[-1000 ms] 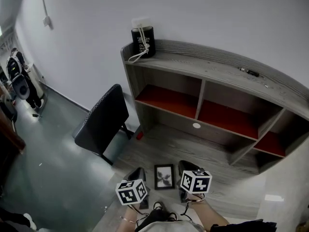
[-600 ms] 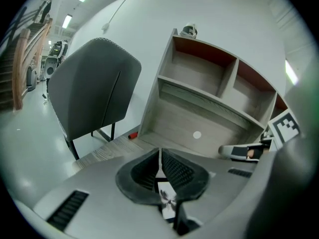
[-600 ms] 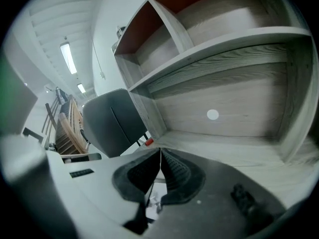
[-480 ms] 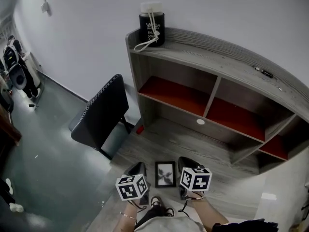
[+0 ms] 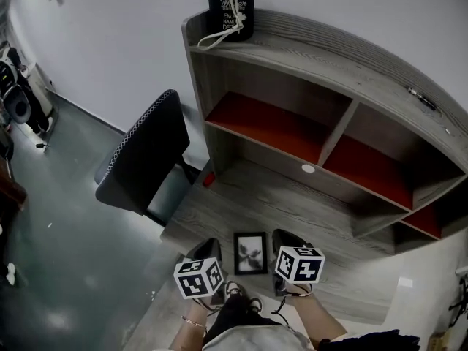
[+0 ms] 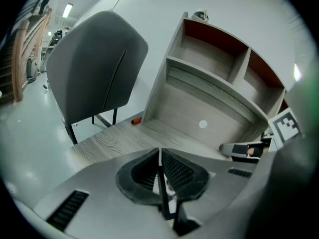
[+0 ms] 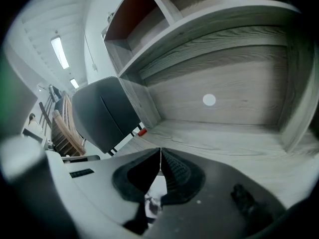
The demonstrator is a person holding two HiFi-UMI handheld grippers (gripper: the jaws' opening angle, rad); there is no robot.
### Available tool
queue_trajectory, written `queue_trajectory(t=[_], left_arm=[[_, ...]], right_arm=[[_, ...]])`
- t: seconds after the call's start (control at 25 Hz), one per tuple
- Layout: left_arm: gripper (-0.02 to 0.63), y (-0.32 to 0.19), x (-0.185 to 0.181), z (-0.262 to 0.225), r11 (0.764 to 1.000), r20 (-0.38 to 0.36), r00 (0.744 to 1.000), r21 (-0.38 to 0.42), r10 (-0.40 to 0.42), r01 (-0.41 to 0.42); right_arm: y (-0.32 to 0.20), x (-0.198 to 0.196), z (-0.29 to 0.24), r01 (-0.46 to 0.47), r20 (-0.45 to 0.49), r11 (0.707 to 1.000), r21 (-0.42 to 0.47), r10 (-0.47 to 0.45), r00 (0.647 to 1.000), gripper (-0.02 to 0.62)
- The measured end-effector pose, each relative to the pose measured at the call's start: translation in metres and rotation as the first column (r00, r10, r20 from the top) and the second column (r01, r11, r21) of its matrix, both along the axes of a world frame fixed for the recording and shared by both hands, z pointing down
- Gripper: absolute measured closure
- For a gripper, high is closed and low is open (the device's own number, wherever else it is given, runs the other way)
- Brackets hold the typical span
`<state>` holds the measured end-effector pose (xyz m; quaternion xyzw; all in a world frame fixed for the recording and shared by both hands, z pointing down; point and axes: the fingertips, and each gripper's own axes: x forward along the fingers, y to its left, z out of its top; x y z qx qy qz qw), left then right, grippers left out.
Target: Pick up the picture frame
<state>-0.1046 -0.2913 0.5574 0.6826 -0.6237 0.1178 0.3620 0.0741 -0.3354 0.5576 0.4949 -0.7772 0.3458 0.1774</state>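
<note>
A small black picture frame [image 5: 249, 253] with a plant print lies flat on the grey wooden desk [image 5: 241, 196], near its front edge. My left gripper [image 5: 210, 246] hovers just left of the frame and my right gripper [image 5: 285, 236] just right of it, neither touching it. In the left gripper view the left gripper [image 6: 160, 151] has its jaw tips pressed together with nothing between them. The right gripper [image 7: 160, 151] looks the same in its own view. The right gripper's body [image 6: 246, 150] also shows at the right of the left gripper view.
A shelf unit [image 5: 344, 115] with red-backed compartments rises behind the desk. A black container [image 5: 231, 6] with a white cord stands on its top. A black chair [image 5: 139, 156] stands left of the desk. A small red object [image 5: 208, 180] lies at the desk's left edge.
Both grippers have sunk slightly towards the desk, still either side of the frame. The head view has tipped, so the shelf unit fills more of the picture. The frame has not moved.
</note>
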Motion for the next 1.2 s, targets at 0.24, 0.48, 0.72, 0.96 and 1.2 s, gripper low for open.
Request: queue_trajectory(t=[0.24,0.48,0.72,0.96,1.2], left_arm=[[0.58,0.004,-0.004,0.032,0.998,-0.019,1.0,-0.065,0.0,-0.001],[0.58,0.007,-0.012,0.064,0.993,-0.042,0.999,-0.12,-0.021,0.015],[0.58,0.01,-0.011,0.087,0.987,-0.05,0.999,-0.159,-0.017,0.009],[0.58,0.017,-0.008,0.107,0.98,-0.059,0.998,-0.201,-0.004,-0.008],[0.58,0.019,-0.004,0.118,0.976,-0.069,0.998,-0.216,-0.001,-0.014]], right_arm=[[0.004,-0.001,0.031,-0.002,-0.022,0.998,-0.068,0.001,1.0,0.563],[0.006,-0.002,0.06,0.006,-0.055,0.992,-0.122,-0.013,0.998,0.563],[0.015,-0.006,0.088,0.015,-0.079,0.984,-0.177,-0.029,0.996,0.563],[0.019,-0.014,0.104,0.029,-0.088,0.978,-0.207,-0.048,0.995,0.563],[0.024,-0.013,0.114,0.028,-0.098,0.975,-0.221,-0.05,0.994,0.563]])
